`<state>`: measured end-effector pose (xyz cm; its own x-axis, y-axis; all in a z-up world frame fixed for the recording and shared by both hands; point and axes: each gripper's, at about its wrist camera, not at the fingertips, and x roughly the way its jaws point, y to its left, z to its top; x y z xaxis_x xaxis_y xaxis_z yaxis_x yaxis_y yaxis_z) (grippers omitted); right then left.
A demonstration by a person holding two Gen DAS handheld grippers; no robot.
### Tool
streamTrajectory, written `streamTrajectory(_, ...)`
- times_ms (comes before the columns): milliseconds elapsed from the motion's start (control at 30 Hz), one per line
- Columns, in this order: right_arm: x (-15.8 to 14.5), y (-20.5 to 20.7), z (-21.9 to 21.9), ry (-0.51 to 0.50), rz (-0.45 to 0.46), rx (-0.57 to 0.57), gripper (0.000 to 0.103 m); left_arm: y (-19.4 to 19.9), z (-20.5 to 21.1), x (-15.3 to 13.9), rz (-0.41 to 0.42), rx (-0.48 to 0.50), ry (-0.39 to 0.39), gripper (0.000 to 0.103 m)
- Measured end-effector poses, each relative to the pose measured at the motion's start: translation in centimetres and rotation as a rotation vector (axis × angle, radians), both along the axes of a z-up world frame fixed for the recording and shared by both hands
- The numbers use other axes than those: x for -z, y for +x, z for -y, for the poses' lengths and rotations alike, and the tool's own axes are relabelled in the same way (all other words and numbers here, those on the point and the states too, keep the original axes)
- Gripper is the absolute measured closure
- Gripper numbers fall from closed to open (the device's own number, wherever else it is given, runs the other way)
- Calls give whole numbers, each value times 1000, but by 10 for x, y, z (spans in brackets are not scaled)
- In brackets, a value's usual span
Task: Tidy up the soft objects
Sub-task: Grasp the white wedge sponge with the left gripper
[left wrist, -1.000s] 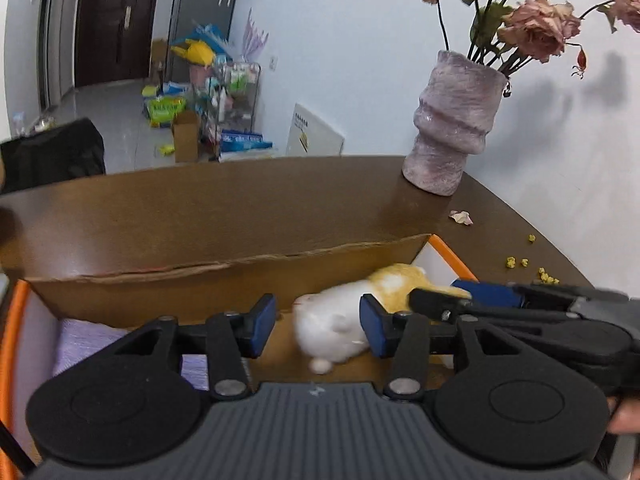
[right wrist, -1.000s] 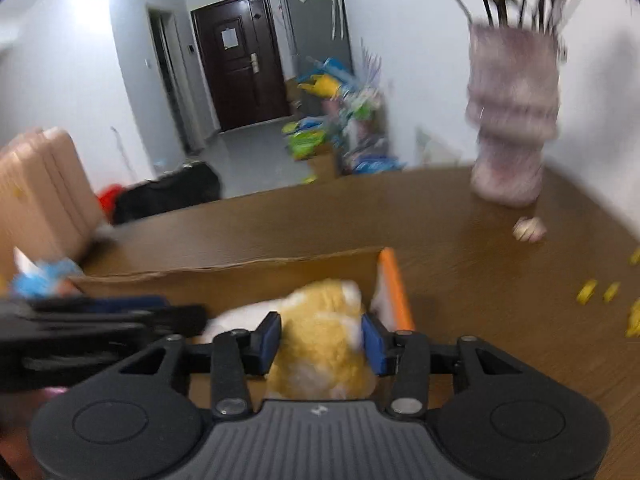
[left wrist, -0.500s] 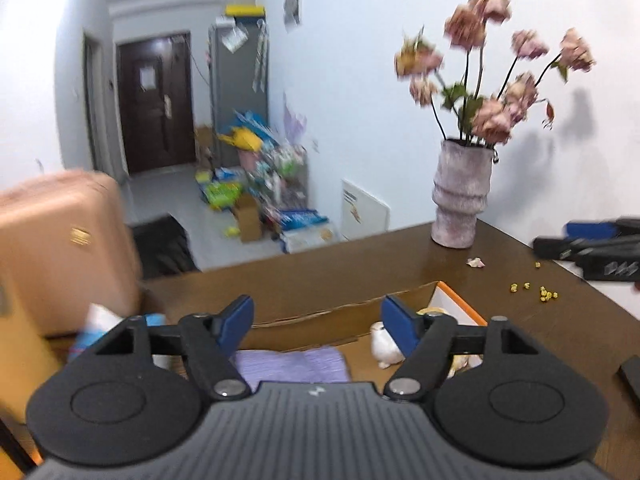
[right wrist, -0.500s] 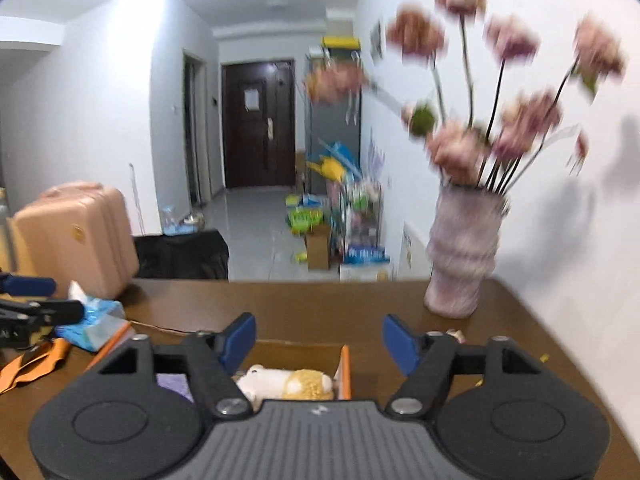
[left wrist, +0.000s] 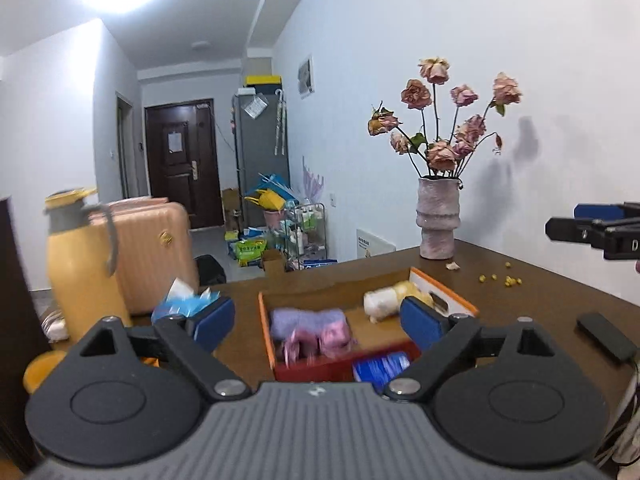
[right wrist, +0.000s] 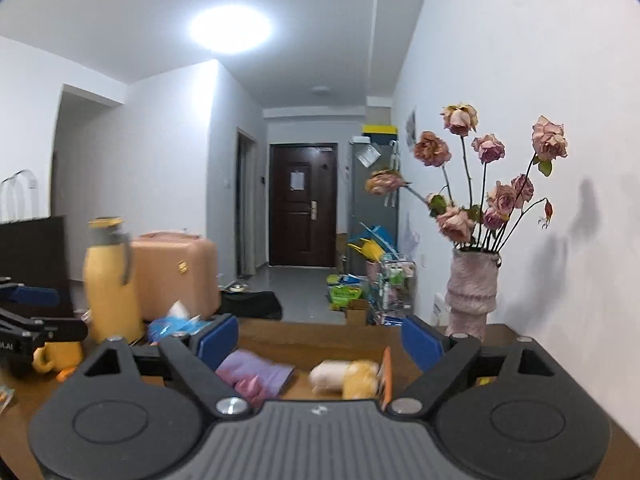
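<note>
An open cardboard box (left wrist: 444, 292) with an orange rim sits on the brown table. Inside lie a white and yellow plush toy (left wrist: 390, 300), a purple towel (left wrist: 308, 318) and a pink soft item (left wrist: 320, 340); a blue item (left wrist: 380, 364) shows at the near edge. The plush (right wrist: 346, 376) and the purple towel (right wrist: 252, 368) also show in the right wrist view. My left gripper (left wrist: 318, 318) is open and empty, raised above and behind the box. My right gripper (right wrist: 318, 336) is open and empty, also raised; it shows at the right edge of the left wrist view (left wrist: 596, 232).
A pink vase of dried roses (left wrist: 436, 220) stands at the back right of the table. A yellow thermos (left wrist: 80, 268), a blue tissue pack (left wrist: 180, 304) and a yellow cup (right wrist: 56, 356) stand at the left. A black remote (left wrist: 606, 338) lies at the right. Yellow crumbs (left wrist: 500, 278) dot the table.
Both grippers have let go of the plush toy, opened wide and pulled up and back from the box. The plush now lies in the box.
</note>
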<state>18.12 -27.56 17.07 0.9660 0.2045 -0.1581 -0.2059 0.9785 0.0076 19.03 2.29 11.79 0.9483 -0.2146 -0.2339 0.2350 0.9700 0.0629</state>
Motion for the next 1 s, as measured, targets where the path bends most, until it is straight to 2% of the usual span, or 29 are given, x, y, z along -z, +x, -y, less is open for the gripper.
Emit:
streamTrajectory(67,23,-32,-8,-1,0,-30,14,-31,-5,18,13,-8,-15,7)
streamTrajectory(233,78,-99,-24,35,-46,-55,14,-92,-14,64,-18,-49,-40,6)
streamTrajectory(367,112,-133,-29,100,-132,-76,14,-110,-19,86,-66,-46,-44,6)
streamTrajectory(433,122,-132,-35,76,-178,-107,15,-106,-20,89,-84,-58,-31,6)
streamTrajectory(533,124,-127,-44,37,-176,-81,15,-101,-19,93,-87,-74,-30,6)
streamTrajectory(733,146,-102,-45,128,-290,-126,17,-80,-3,119,-183,-7,-41,7)
streamTrajectory(833,159,-86,-49,137,-341,-125,32,-61,12,134,-237,27,-18,10)
streamTrajectory(867,162,-79,-49,150,-357,-128,39,-55,15,137,-247,38,-9,15)
streamTrajectory(1000,166,-50,-49,211,-379,-134,51,-29,27,150,-300,78,14,35)
